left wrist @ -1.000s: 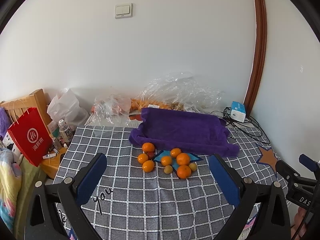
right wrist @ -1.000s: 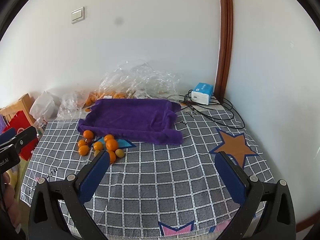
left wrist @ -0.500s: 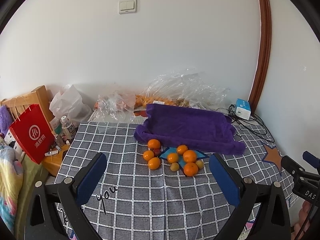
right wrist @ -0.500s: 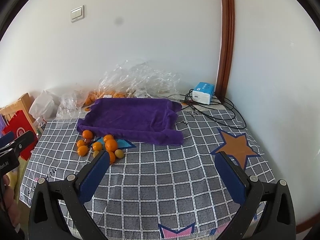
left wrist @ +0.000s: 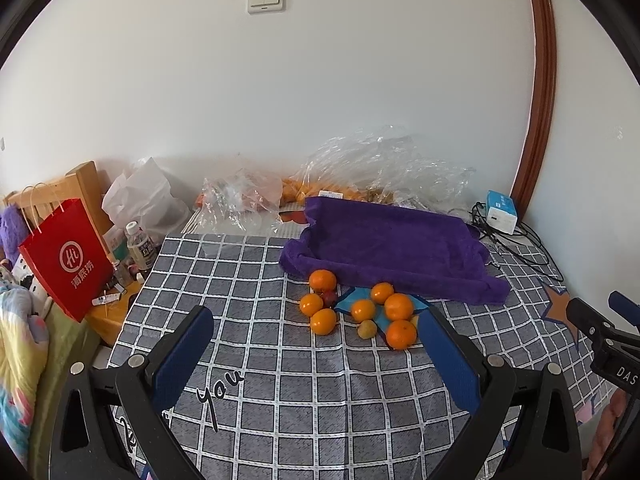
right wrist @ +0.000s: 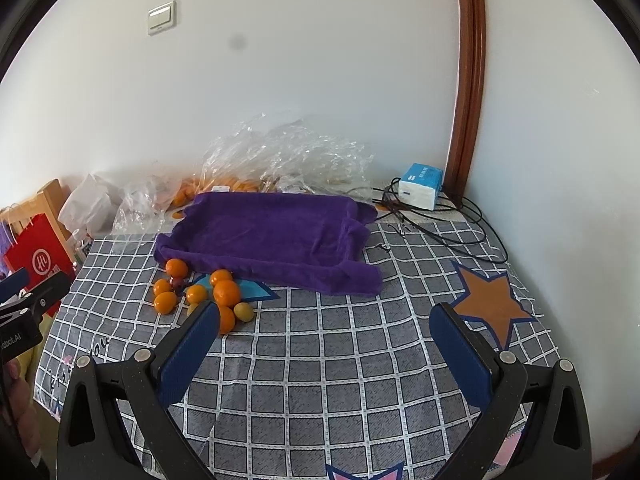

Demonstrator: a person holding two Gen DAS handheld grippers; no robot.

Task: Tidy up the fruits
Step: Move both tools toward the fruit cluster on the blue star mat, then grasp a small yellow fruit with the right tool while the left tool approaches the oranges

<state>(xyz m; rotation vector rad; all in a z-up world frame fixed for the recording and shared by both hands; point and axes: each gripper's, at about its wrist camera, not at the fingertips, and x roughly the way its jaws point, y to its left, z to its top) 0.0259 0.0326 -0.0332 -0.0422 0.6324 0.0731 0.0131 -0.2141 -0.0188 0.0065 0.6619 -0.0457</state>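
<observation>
Several oranges [left wrist: 398, 306] [right wrist: 226, 292], small yellow fruits [left wrist: 366, 328] [right wrist: 243, 311] and a dark red fruit [left wrist: 329, 298] lie in a cluster on the checked cloth [left wrist: 304, 364] [right wrist: 320, 344]. A purple cloth-lined tray [left wrist: 394, 248] [right wrist: 272, 236] stands just behind them. My left gripper [left wrist: 316, 348] is open and empty, above the cloth in front of the cluster. My right gripper [right wrist: 326, 346] is open and empty, to the right of the cluster; it also shows at the right edge of the left wrist view [left wrist: 612, 320].
Clear plastic bags [left wrist: 380, 160] [right wrist: 288, 152] holding more oranges lie against the back wall. A blue-white box [left wrist: 500, 210] [right wrist: 420, 184] with black cables sits at the back right. A red paper bag [left wrist: 68, 258] [right wrist: 36, 260], bottles and a white bag stand left of the table.
Both grippers have moved nearer to the table and the fruit cluster. The view through each has shifted so the fruit sits closer. Nothing on the table has moved.
</observation>
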